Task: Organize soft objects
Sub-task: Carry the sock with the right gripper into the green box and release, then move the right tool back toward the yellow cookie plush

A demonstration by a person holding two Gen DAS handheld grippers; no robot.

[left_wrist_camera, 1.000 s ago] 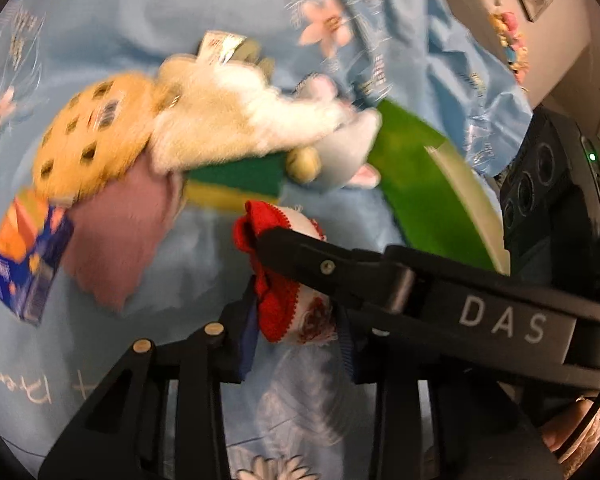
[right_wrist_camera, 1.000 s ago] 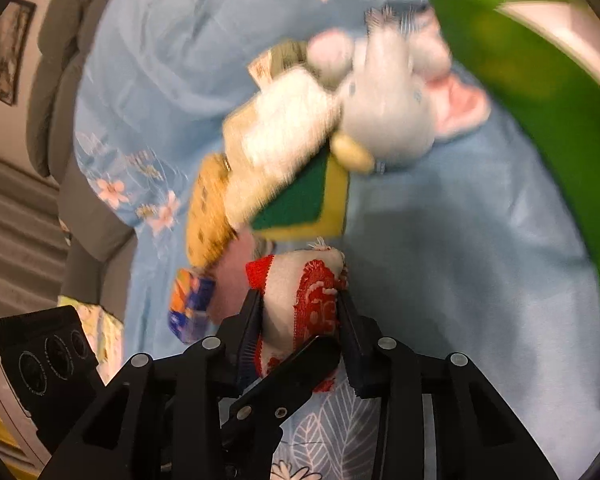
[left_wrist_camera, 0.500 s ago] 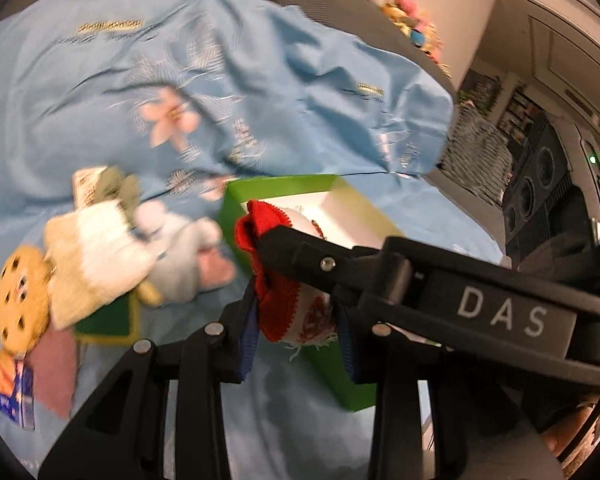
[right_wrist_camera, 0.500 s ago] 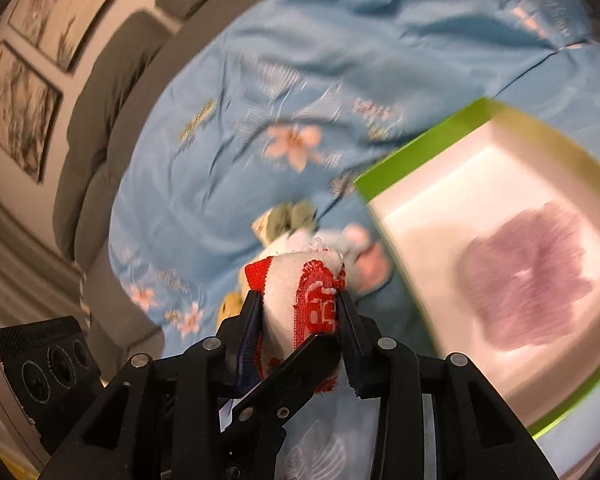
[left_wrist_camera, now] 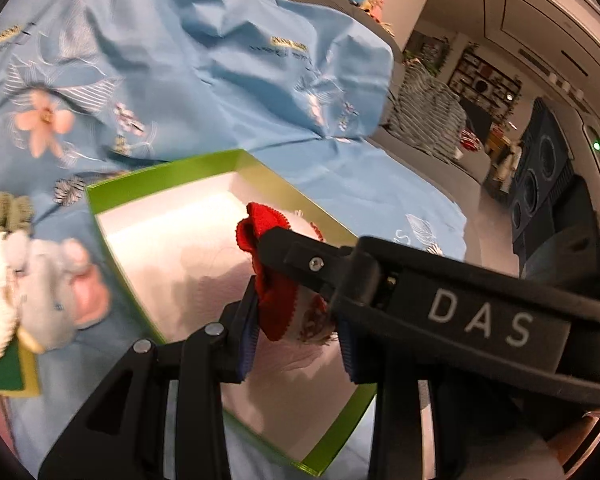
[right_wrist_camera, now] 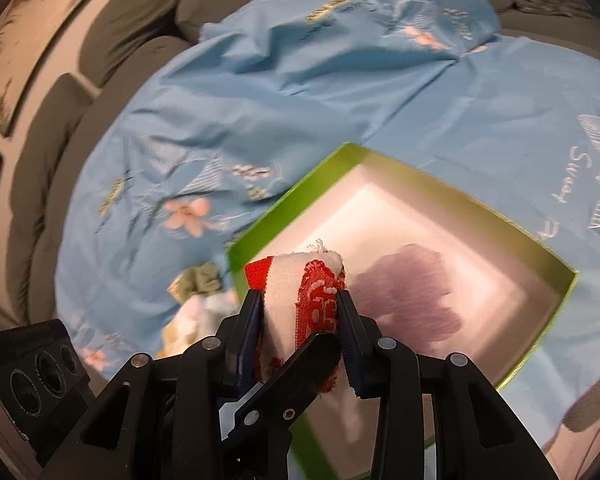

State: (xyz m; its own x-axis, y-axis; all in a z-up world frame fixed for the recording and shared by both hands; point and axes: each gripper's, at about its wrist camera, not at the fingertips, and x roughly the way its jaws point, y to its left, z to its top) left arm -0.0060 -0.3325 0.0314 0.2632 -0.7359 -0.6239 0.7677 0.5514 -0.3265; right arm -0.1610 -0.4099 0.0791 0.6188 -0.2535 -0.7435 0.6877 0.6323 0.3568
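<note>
You have the red-and-white cloth (right_wrist_camera: 300, 304) pinched between both hand-held grippers, left (left_wrist_camera: 296, 312) and right (right_wrist_camera: 300, 312), above the green box (right_wrist_camera: 260, 236) near its left edge; it looks light and limp, so hold its bunched middle.

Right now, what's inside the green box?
One purple fuzzy cloth lies on the white floor of the green box. The red-and-white cloth, gripped by both grippers above the box, hides the near corner, so anything there is unseen.
</note>
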